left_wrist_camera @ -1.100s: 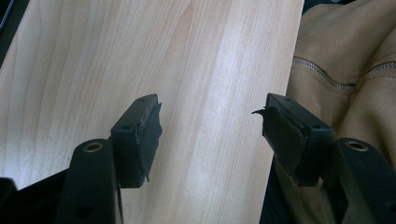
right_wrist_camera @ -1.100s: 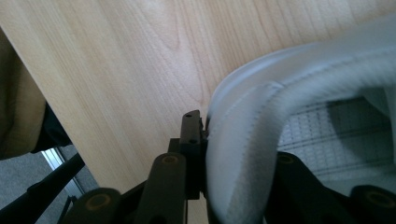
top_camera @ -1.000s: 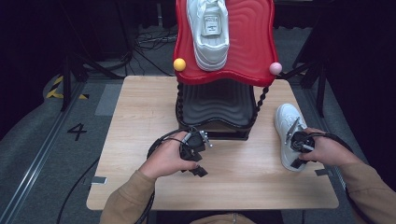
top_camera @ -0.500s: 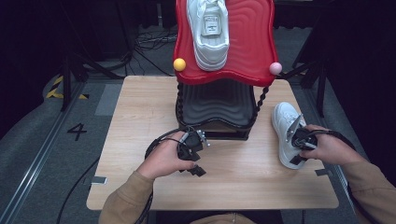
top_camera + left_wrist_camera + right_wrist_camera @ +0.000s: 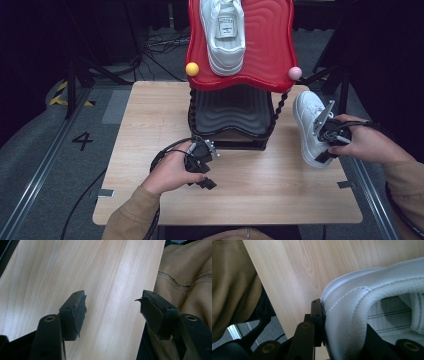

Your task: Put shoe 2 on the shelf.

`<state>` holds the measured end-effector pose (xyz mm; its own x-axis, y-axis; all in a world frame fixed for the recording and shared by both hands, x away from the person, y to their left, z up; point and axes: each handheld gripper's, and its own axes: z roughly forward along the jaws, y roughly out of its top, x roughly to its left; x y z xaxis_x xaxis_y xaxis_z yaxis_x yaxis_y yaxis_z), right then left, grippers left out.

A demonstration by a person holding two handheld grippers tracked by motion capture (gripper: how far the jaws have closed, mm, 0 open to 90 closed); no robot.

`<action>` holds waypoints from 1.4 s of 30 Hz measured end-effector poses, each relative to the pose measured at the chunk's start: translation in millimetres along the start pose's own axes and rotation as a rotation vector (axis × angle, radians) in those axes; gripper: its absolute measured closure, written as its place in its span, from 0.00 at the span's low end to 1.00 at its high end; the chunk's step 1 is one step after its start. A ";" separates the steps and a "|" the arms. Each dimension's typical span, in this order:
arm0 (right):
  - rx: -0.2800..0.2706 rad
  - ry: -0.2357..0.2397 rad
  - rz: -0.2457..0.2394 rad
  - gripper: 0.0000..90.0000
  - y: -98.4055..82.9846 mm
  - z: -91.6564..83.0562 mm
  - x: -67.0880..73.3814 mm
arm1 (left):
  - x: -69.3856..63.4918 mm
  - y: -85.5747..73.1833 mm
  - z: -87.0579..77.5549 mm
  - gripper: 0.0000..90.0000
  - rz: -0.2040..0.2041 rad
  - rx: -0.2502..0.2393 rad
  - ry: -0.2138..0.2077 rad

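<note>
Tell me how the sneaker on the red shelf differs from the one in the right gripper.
The shelf sneaker lies flat on the red shelf, ungripped; the gripped sneaker is tilted beside the rack, the right gripper clamping its heel collar. Both are white lace-ups.

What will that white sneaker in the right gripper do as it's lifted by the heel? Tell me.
The white sneaker probably hangs toe-heavy, since the right gripper pinches only its heel wall. The padded collar looks soft, so it may squash and shift. The moulded sole looks stiff and should keep its shape.
</note>
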<state>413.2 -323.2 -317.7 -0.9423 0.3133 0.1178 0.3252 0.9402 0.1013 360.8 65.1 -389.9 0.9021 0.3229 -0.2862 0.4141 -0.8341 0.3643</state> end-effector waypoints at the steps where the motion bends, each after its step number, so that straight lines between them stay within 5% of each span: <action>1: -0.002 -0.003 -0.003 0.89 1.3 -5.2 0.6 | 0.0 -0.5 -0.2 0.42 -0.003 0.000 0.001; 23: -0.030 -0.066 0.002 0.89 25.9 -97.3 13.1 | 1.4 -6.9 -3.6 0.42 -0.013 -0.015 -0.005; 42: -0.084 -0.179 -0.006 0.89 57.5 -177.2 22.5 | 10.6 -5.9 -4.9 0.42 -0.001 -0.027 -0.017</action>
<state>424.6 -285.8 -134.1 -0.9407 0.3338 -0.0599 0.3182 0.9298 0.1848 368.5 75.6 -390.7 0.8997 0.3153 -0.3017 0.4179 -0.8216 0.3876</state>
